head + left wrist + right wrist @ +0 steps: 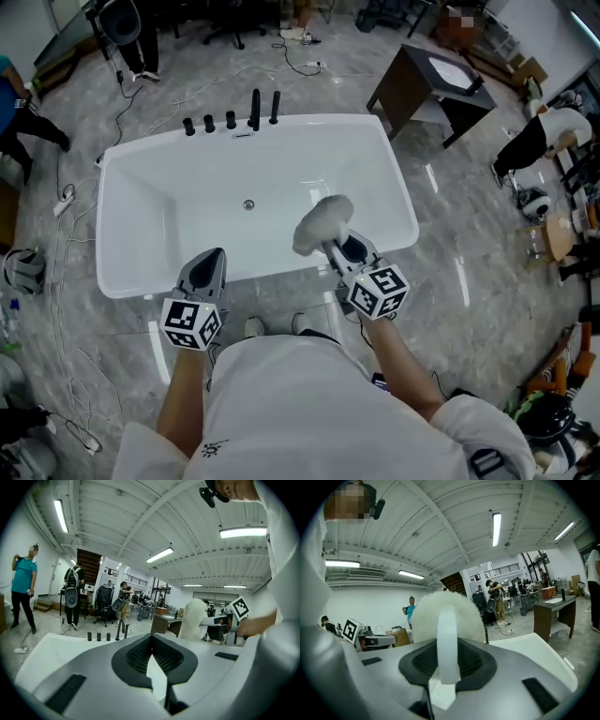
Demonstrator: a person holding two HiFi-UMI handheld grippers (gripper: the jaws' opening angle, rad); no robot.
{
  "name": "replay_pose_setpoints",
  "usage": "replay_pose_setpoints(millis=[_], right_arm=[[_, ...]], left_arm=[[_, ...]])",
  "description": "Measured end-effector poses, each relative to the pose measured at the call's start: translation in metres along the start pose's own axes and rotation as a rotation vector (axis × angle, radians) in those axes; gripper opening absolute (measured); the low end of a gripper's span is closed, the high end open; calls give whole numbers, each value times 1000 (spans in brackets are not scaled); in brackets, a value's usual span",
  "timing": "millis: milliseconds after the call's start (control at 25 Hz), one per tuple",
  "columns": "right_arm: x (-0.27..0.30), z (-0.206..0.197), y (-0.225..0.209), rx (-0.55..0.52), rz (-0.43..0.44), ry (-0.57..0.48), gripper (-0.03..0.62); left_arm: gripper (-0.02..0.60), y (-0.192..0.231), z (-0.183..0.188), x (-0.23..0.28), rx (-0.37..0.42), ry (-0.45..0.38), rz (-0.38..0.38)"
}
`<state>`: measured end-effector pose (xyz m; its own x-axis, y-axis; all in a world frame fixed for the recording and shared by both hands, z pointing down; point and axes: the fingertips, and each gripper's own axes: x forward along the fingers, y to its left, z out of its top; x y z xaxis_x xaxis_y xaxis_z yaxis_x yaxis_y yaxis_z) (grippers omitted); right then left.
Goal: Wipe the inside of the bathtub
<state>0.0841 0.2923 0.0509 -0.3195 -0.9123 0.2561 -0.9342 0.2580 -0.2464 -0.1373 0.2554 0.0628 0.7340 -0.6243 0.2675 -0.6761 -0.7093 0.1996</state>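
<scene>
Right gripper: fingers pinching the white handle of fluffy brush, whose head is over the near-right inside of the white bathtub. Left gripper: fingers pressed together, empty, at the tub's near rim. Black taps on the far rim. Tub stands on grey floor.

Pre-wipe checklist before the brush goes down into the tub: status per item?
1. Right gripper jaws shut on the fluffy white brush's handle: ok.
2. Left gripper jaws together, nothing between them: ok.
3. Brush head above the white bathtub's inside: ok.
4. Tub inside shows only the round metal drain: ok.
5. Black tap fittings on the far rim, apart from brush: ok.
6. Brush touching tub surface: cannot tell.
</scene>
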Motion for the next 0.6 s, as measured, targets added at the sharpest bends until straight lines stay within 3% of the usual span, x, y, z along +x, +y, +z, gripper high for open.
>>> replay_pose_setpoints(millis=[280,600], right_arm=[[-32,-7,-15,8,56,20,94],[-46,-24,-27,12,58,26,94]], left_arm=[[11,-34,-5,8,0,20,34],[11,-55,-7,15,15,13,33]])
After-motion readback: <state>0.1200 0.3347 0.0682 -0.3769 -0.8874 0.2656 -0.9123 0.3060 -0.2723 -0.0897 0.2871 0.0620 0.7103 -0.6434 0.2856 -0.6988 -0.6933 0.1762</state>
